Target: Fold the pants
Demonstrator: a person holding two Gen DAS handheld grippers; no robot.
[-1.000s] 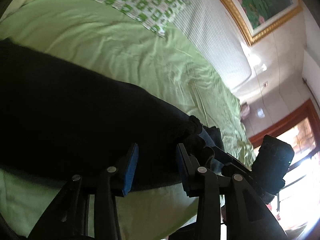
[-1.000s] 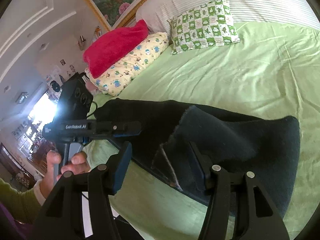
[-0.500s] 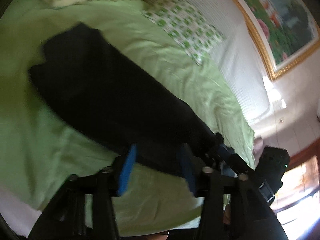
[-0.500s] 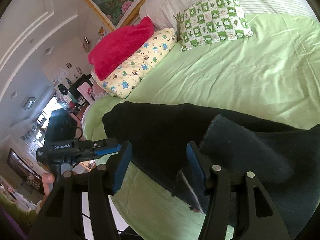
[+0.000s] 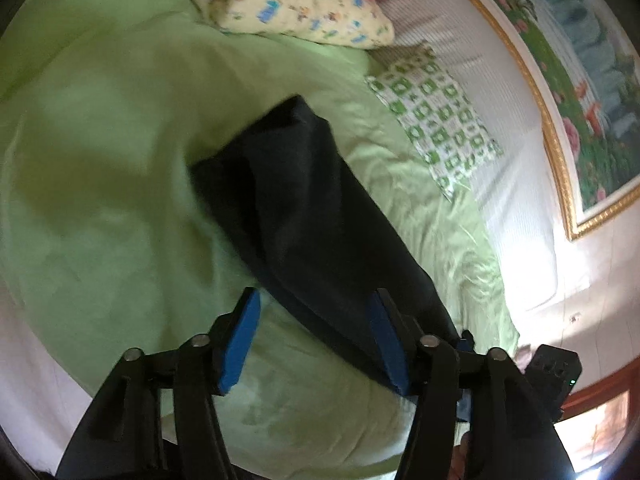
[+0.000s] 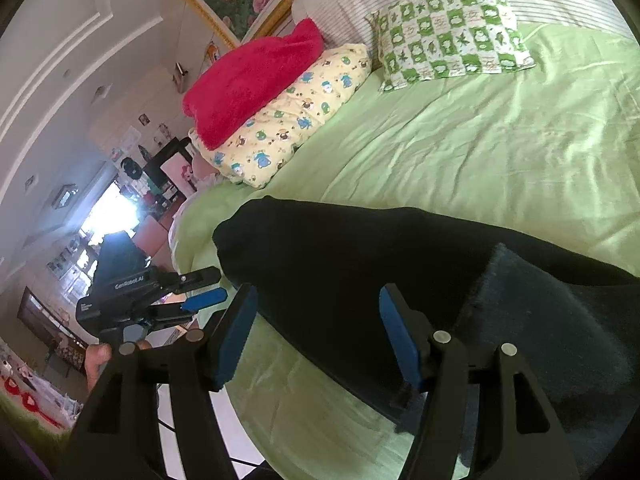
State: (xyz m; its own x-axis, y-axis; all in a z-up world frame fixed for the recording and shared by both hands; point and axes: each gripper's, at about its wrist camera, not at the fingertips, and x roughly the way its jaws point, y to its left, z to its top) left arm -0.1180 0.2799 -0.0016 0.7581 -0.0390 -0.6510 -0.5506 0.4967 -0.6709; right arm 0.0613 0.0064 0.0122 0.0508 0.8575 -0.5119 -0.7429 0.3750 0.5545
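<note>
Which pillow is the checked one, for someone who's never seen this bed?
Start at the green bed and look to its head. The checked pillow lies flat there, right of the yellow pillow; it alone has green and white squares.

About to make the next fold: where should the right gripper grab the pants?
Take the pants by the raised flap edge just right of the right gripper, coming in low from the near bedside; that edge stands off the sheet, so open jaws can straddle it.
</note>
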